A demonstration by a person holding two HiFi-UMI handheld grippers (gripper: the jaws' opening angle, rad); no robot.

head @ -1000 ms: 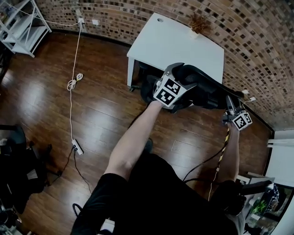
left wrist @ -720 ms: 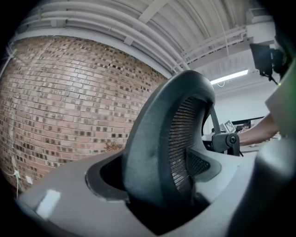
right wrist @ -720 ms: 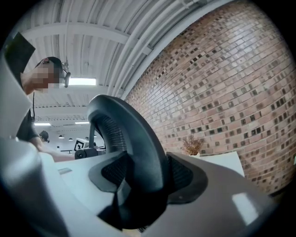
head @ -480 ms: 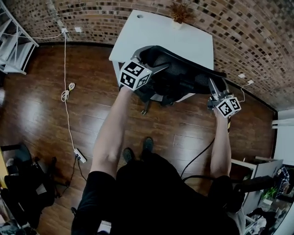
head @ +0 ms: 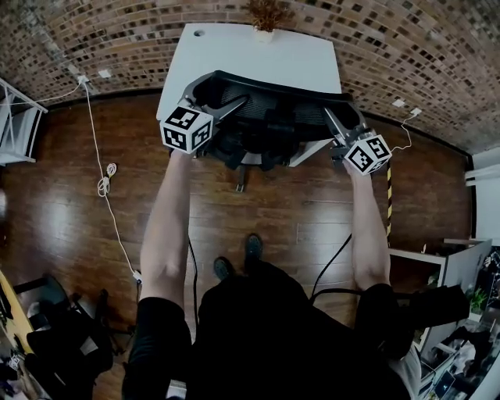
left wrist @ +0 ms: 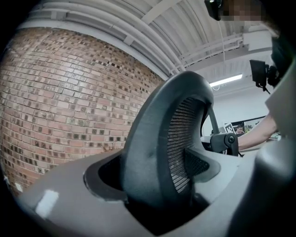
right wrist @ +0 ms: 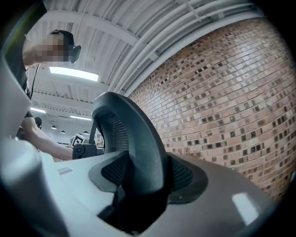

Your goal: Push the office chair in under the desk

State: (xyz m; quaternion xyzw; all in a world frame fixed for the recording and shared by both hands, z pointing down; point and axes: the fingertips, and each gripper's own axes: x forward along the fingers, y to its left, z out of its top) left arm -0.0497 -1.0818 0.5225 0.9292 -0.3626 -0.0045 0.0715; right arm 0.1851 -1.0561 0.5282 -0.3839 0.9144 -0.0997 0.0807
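Now the chair (head: 269,117) stands right up against the near edge of the desk (head: 258,51), its backrest (head: 273,92) overlapping the white desktop in the head view. One leg (head: 240,181) of its base shows on the floor (head: 273,211) on the person's side of the desk. How far the seat reaches under the desk cannot be told.

A second ago the desk lay farther off, turned at an angle toward the upper right, and the chair sat off its near right corner. Half a second ago the desk was closer but still skewed. Now it is square and centred at the top of the head view, with the plant (head: 267,13) at its far edge against the brick wall (head: 117,31).

The grippers have changed places on the chair too. Earlier the left gripper (head: 229,107) sat over the middle of the chair and the right gripper (head: 334,125) hung lower, far to the right. Now they are nearly level, one at each end of the backrest, with both arms stretched forward.

Each gripper clamps the backrest's rim: in the left gripper view and in the right gripper view the dark curved rim fills the gap between the jaws, with the pads against it on both sides.

The white cable (head: 101,183) on the floor has slid toward the left edge of the head view.
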